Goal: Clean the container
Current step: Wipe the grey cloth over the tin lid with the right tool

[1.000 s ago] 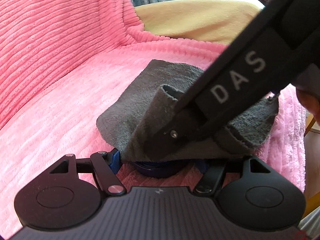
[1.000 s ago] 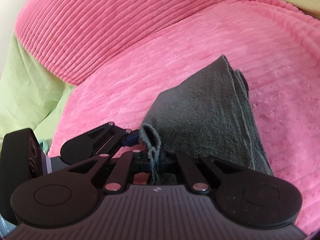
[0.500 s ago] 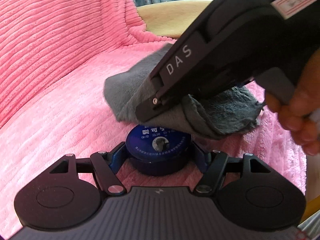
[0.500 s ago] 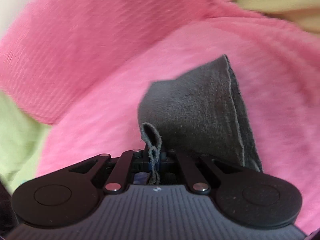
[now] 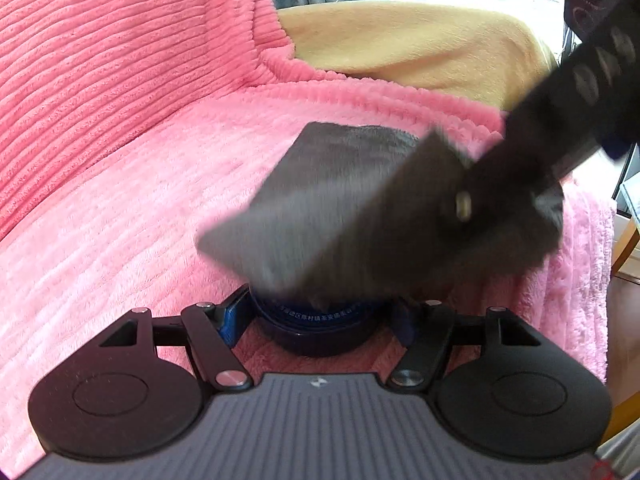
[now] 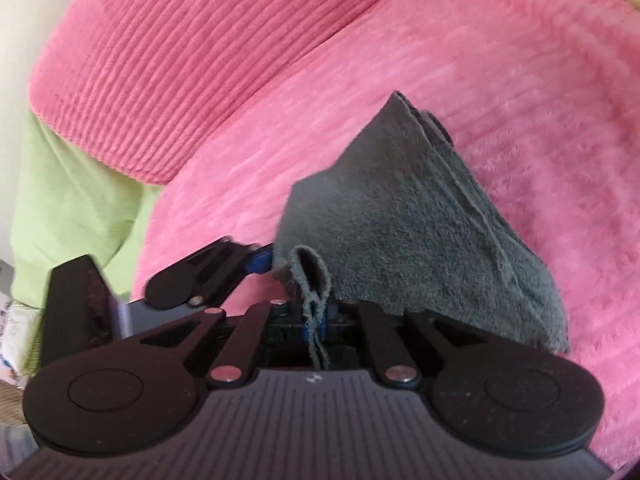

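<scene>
Tin: round blue tin (image 5: 320, 322), rigid, light; left gripper (image 5: 318, 320) clamps its sidewall.
Cloth: grey cloth (image 6: 404, 236), soft, limp; right gripper (image 6: 314, 320), jaws opening, pinches its edge.

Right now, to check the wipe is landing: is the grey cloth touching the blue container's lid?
Touching. In the left wrist view the grey cloth lies over the blue container, hiding most of its lid with no gap showing, though it is motion-blurred.

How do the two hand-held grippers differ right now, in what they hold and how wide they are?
The left hand-held gripper stands wide, clamped around the round blue container; the right hand-held gripper is nearly closed, pinching the thin grey cloth, its jaws opening slightly. The left shows sharp, the right blurred above it. Both are black with blue pads.
</scene>
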{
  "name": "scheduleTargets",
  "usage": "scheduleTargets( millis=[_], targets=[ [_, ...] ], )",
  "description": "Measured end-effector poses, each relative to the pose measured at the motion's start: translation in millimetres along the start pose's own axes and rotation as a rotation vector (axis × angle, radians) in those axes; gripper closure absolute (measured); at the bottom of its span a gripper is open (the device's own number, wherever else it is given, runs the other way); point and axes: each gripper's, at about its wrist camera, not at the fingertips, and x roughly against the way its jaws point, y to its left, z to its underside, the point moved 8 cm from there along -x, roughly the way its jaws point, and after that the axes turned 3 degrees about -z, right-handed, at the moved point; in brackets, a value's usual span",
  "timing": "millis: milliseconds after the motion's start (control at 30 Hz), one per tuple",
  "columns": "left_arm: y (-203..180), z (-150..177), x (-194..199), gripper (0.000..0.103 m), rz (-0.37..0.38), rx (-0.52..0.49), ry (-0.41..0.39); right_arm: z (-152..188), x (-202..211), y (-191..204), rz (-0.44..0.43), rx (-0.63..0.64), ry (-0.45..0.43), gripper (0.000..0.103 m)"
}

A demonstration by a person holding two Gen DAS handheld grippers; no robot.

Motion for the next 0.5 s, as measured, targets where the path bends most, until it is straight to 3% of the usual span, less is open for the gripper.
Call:
scheduleTargets(
  millis=[233,500],
  targets=[
    [-3.0,1.7,-0.1,0.034,-0.009,-0.011,0.002,2.9,-9.0,6.5,0.049,0.051,-0.049,0.103],
    [-2.7,0.8,-3.0,0.034,-0.007,-0.005,0.004,-23.8,-15.0,-7.9,0.097,0.040,-0.177,0.103]
  ],
)
